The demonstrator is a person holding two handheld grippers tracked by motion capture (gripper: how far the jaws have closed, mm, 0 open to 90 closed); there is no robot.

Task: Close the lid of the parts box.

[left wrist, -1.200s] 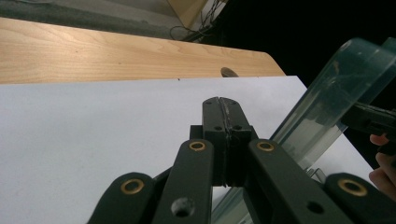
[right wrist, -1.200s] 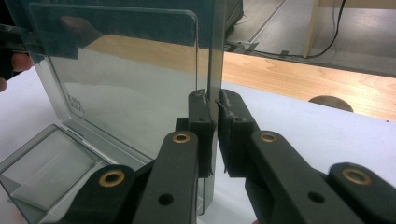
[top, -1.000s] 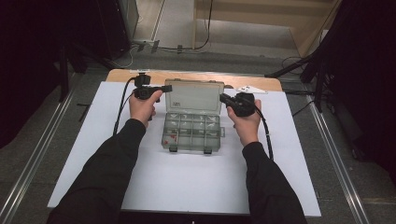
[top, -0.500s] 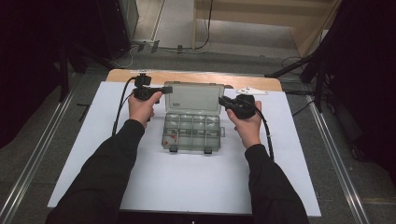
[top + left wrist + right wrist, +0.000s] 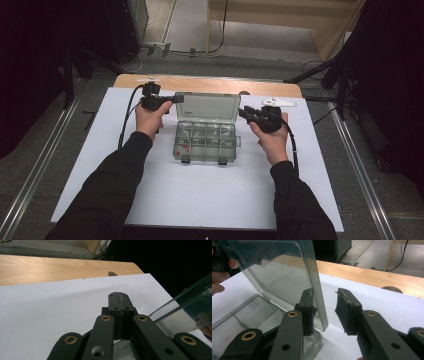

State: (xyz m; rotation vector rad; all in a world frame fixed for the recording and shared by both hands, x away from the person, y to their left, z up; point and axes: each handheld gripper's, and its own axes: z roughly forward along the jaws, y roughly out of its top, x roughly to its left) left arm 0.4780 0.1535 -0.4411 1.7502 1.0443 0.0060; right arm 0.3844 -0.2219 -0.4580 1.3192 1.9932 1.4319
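A clear plastic compartment box (image 5: 205, 142) lies mid-table with its lid (image 5: 207, 106) standing up. Small red pieces (image 5: 186, 146) lie in a left compartment. My left gripper (image 5: 177, 98) is shut, its tip at the lid's upper left corner; in the left gripper view the shut jaws (image 5: 119, 296) hold nothing and the lid (image 5: 185, 312) stands to their right. My right gripper (image 5: 243, 113) is at the lid's right edge. Its jaws have just been opening (image 5: 324, 293): the lid's edge (image 5: 319, 297) stands between them, next to the left pad and apart from the right pad.
The box rests on a white mat (image 5: 200, 200) over a wooden table (image 5: 210, 85) with a round hole (image 5: 243, 92) near its far edge. Cables trail from both grippers. Metal floor rails (image 5: 360, 165) run along both sides.
The right gripper's jaws have spread apart around the lid's edge. Both hands and the box stay where they were.
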